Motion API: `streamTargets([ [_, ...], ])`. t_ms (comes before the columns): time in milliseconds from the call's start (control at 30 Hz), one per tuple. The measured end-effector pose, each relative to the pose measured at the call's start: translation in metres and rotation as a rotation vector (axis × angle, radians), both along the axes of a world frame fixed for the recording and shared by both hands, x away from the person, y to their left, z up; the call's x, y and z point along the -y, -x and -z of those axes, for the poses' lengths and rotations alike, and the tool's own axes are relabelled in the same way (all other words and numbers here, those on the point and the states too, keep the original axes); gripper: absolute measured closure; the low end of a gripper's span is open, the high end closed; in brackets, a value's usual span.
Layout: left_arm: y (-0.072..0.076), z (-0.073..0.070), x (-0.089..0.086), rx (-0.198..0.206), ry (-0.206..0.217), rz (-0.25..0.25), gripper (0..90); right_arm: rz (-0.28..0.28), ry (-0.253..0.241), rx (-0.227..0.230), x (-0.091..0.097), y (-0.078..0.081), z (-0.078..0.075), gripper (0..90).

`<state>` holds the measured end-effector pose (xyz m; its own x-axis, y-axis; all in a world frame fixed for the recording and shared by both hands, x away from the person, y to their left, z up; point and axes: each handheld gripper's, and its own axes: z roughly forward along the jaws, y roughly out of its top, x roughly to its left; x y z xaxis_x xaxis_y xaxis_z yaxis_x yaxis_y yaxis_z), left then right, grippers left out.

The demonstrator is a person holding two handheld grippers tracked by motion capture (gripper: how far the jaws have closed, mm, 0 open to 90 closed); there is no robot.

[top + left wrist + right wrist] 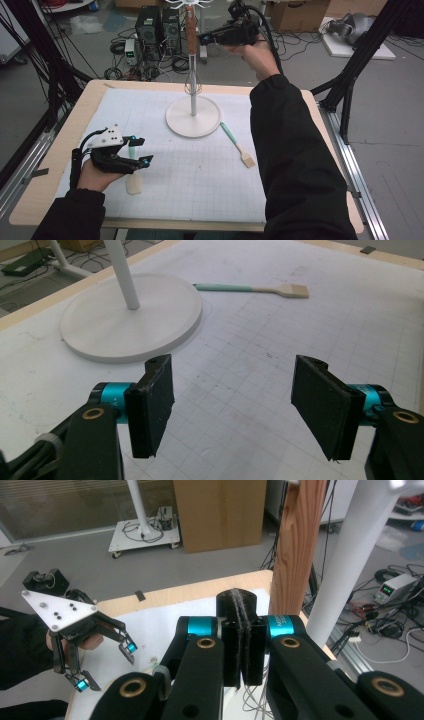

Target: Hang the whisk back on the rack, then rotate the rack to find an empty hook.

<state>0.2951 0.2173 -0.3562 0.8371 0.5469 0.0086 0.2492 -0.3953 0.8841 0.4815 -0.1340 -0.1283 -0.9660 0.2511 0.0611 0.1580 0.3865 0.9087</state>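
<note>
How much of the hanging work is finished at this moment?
The whisk already hangs on the stand. The right gripper, jaws shut and empty, is beside its handle. The left gripper is open over the spatula; the brush also lies on the mat.

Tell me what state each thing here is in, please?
Whisk: hanging upright on the stand.
Left gripper: fingers open, nothing between them.
Right gripper: fingers shut, empty, beside the whisk.
Brush: lying flat on the mat.
Spatula: lying flat under the left gripper.
</note>
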Motion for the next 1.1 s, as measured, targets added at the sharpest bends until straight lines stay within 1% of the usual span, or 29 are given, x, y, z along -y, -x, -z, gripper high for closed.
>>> streamTargets([
  [33, 0.000, 0.000, 0.000, 0.000, 0.000, 0.000, 33.7, 0.000, -0.002, 0.002, 0.001, 0.000, -0.001, 89.4],
  [100, 0.000, 0.000, 0.000, 0.000, 0.001, -0.001, 33.7, 0.001, -0.021, 0.000, 0.003, 0.000, -0.002, 89.5],
  [233, 0.000, 0.000, 0.000, 0.000, -0.003, -0.003, 33.6, 0.003, -0.029, 0.014, 0.002, 0.001, -0.011, 89.6],
  [367, 0.000, 0.000, 0.001, 0.001, 0.003, -0.002, 33.6, 0.026, -0.035, 0.037, 0.001, 0.001, -0.021, 89.6],
  [400, 0.001, 0.000, 0.001, 0.003, -0.001, 0.000, 33.6, 0.034, -0.050, 0.038, 0.002, 0.001, -0.024, 89.6],
  [433, 0.001, 0.000, 0.001, 0.001, -0.002, 0.003, 33.6, 0.041, -0.053, 0.033, 0.002, 0.000, -0.025, 89.7],
  [500, 0.001, 0.001, 0.001, 0.001, -0.001, 0.002, 33.6, 0.053, -0.042, 0.036, 0.002, -0.002, -0.029, 89.6],
  [567, 0.000, 0.001, 0.001, -0.002, -0.002, 0.004, 33.5, 0.059, -0.038, 0.049, 0.001, -0.003, -0.032, 89.6],
  [600, 0.001, 0.001, 0.002, -0.001, -0.001, 0.004, 33.5, 0.063, -0.049, 0.044, 0.000, -0.004, -0.034, 89.7],
  [667, 0.001, 0.001, 0.001, 0.000, 0.000, 0.003, 33.5, 0.073, -0.049, 0.049, -0.001, -0.006, -0.036, 89.7],
  [767, 0.000, 0.002, 0.000, -0.003, 0.000, 0.003, 33.5, 0.075, -0.061, 0.060, -0.004, -0.008, -0.037, 89.7],
  [933, -0.001, 0.002, 0.001, -0.004, 0.001, 0.006, 33.5, 0.072, -0.064, 0.059, -0.010, -0.008, -0.037, 89.7],
  [1100, -0.001, 0.003, 0.000, -0.006, 0.001, 0.006, 33.6, 0.085, -0.060, 0.058, -0.012, -0.008, -0.037, 89.8],
])
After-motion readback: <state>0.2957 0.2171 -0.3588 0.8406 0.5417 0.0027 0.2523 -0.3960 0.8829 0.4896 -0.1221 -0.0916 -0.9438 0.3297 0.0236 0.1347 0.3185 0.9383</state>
